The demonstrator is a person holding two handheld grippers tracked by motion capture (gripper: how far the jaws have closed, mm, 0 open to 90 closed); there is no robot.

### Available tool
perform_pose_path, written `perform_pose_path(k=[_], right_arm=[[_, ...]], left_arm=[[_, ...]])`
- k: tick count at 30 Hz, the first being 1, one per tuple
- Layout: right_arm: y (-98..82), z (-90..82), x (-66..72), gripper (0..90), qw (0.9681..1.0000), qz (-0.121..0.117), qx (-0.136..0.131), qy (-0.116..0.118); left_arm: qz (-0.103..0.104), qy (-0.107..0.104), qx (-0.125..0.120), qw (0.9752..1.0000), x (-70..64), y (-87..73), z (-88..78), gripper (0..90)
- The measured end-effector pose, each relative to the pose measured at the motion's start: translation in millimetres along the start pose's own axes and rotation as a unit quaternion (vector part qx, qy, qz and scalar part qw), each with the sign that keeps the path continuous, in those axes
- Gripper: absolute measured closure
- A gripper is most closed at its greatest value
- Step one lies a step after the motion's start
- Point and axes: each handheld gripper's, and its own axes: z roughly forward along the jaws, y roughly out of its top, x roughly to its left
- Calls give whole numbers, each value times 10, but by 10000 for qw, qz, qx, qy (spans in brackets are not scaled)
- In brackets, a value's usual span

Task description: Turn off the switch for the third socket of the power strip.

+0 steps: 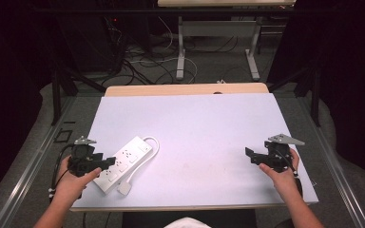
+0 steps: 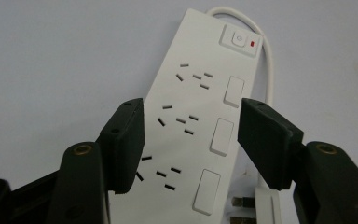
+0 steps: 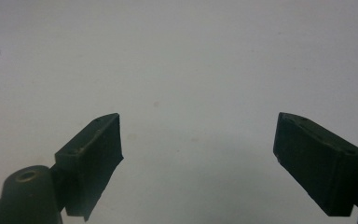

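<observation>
Surface [image 1: 209, 128] is a pale lilac-white sheet over a wood top, whose bare edge shows along the far side. Your left tool [image 1: 108, 162] sits at the near-left, jaws spread wide and straddling the power strip [image 1: 123, 163] without closing on it; in the left gripper view the strip [image 2: 200, 116] runs away between the jaws, three socket groups and three rocker switches in a row, master switch with a red indicator at the far end. Its white cord [image 1: 148, 152] loops round the far end and back to the plug [image 1: 125, 188] lying beside the strip's near end. Your right tool [image 1: 248, 153] is at the near-right, jaws wide apart over bare sheet, holding nothing. Room behind is dark: grey floor, loose cables [image 1: 145, 64], legs of another desk [image 1: 218, 33].
</observation>
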Motion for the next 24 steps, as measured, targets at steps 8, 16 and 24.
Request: perform_pose_path(k=[8,16,24], right_arm=[[-4,6,-5,149,10000,19,27,32],[-9,18,-4,150,10000,41,-3,21],[-11,22,-8,151,10000,45,17,39]], left_arm=[[-398,-68,397,9984,28,-20,-21,533],[-539,-96,651,9964,26,-42,-9,639],[-535,-92,853,9949,22,-74,22,747]])
